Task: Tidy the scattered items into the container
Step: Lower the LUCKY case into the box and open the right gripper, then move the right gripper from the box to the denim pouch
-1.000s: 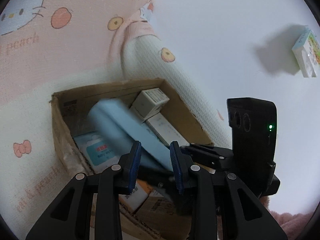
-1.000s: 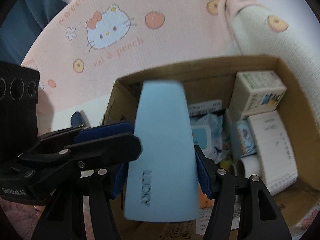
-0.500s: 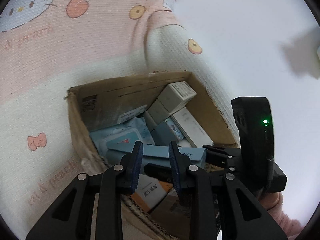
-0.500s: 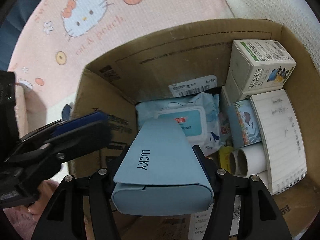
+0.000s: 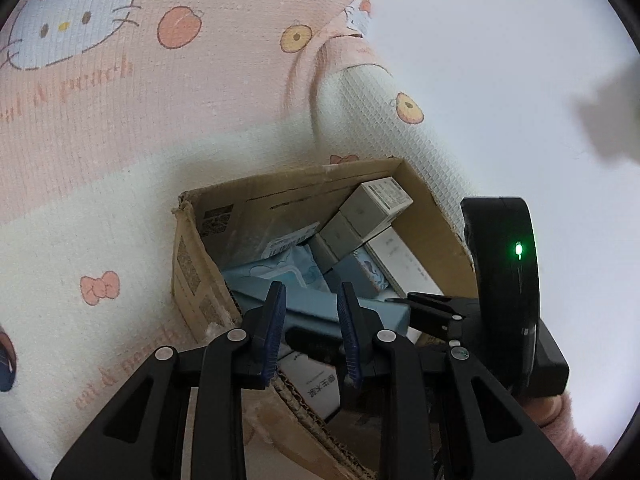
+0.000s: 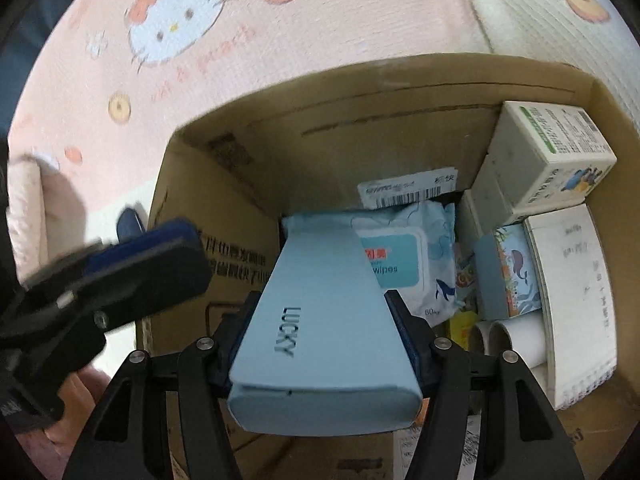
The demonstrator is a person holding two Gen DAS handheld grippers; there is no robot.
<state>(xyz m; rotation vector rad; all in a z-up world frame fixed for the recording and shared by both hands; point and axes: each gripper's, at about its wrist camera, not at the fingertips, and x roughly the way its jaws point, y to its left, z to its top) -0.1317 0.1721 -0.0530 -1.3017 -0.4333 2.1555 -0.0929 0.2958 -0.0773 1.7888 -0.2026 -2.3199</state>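
Right gripper (image 6: 324, 344) is clamped on a light blue box (image 6: 320, 336), a smooth matte carton, long and flat, with "LUCKY" printed on its top face. Black fingers with blue pads press both long sides, jaws spread wide around it. The box is tilted down into the cardboard box (image 6: 360, 120), far end touching the wipes pack (image 6: 408, 264), at centre frame in the right wrist view.

The cardboard box is brown, corrugated and open-topped, with a torn rim, filling the middle of the frame. Inside: one soft crinkly plastic wipes pack with a rigid flip lid, two grey-white cartons (image 6: 552, 156) stacked at upper right, one small carton with a whale picture (image 6: 512, 276), one white spiral notebook (image 6: 572, 300) along the right wall, one white paper roll (image 6: 512, 336) at lower right, and one barcode label (image 6: 408, 190) against the back wall.

Left gripper (image 5: 310, 328) sits at lower centre of the left wrist view, above the box's near rim. Its jaws are partly open with nothing between the ribbed blue pads (image 5: 274, 320); the light blue box lies behind them inside the carton.

The cardboard box rests on a waffle-textured pink and cream blanket (image 5: 120, 128) printed with one cartoon cat face, peaches and bows. A smooth white surface (image 5: 500, 80) is at upper right.
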